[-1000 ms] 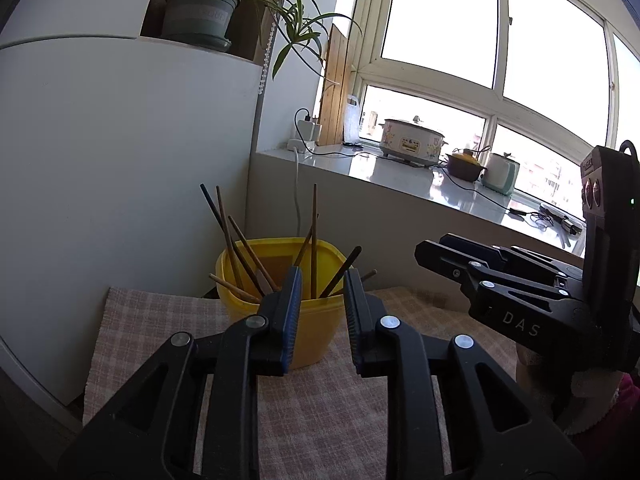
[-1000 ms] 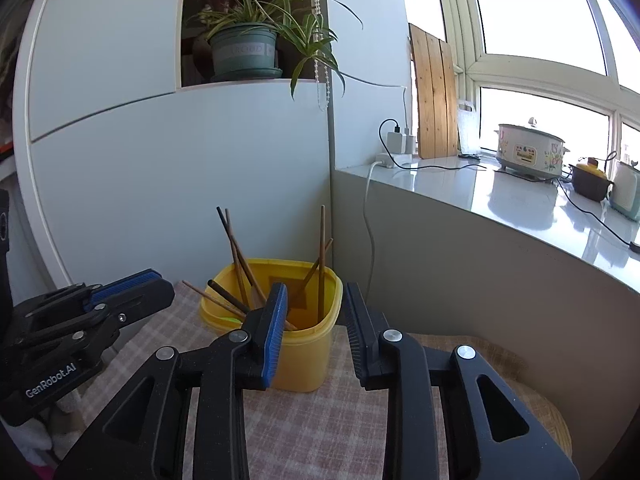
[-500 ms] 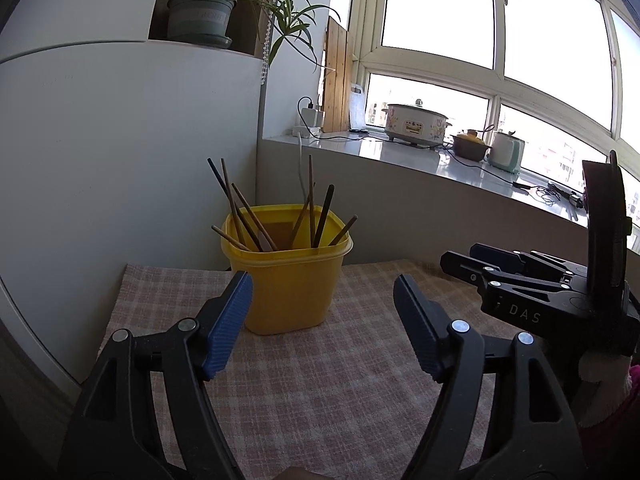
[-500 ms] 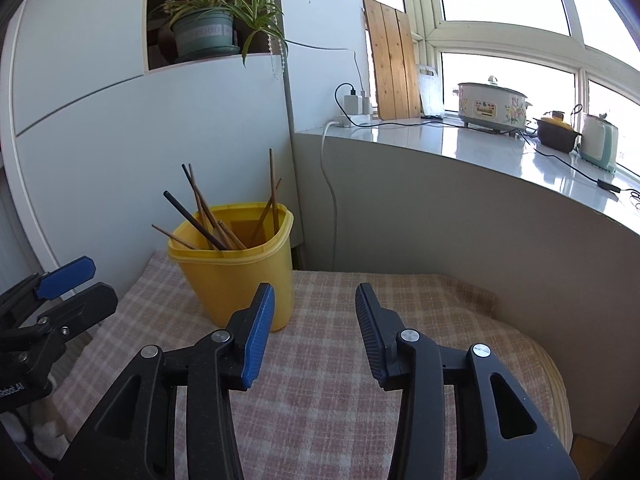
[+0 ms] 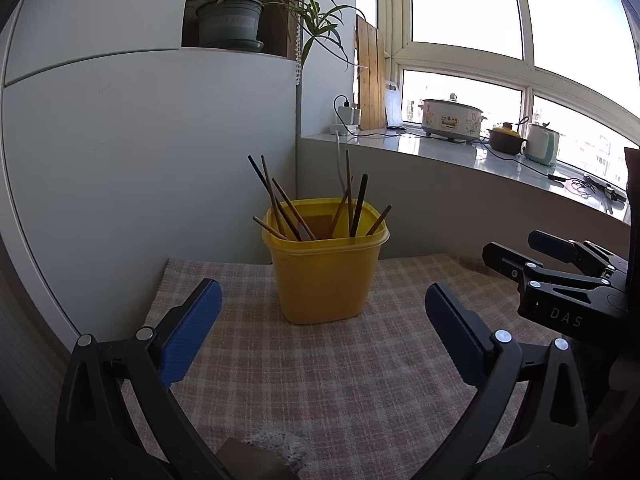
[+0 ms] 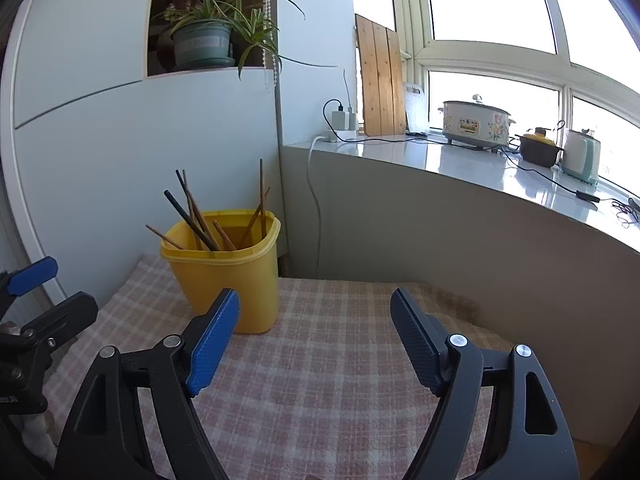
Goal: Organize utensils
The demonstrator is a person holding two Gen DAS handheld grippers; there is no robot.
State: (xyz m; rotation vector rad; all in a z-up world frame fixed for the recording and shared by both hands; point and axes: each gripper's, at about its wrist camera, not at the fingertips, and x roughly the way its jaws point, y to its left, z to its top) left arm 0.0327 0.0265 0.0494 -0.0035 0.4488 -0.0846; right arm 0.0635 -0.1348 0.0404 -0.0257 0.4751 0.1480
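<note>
Both hand-held grippers are pulling back from the yellow container and spreading wider: left hand-held gripper and right hand-held gripper are gaping wide, holding nothing. Chopsticks are standing in the container on the checked cloth covering the bench.

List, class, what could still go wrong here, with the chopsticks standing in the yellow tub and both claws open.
1. The chopsticks lean outward in the yellow tub; a nudge from the left claw or right claw could tip it or flick sticks out.
2. The tub stands on a loose checked cloth; dragging the cloth might shift it.
</note>
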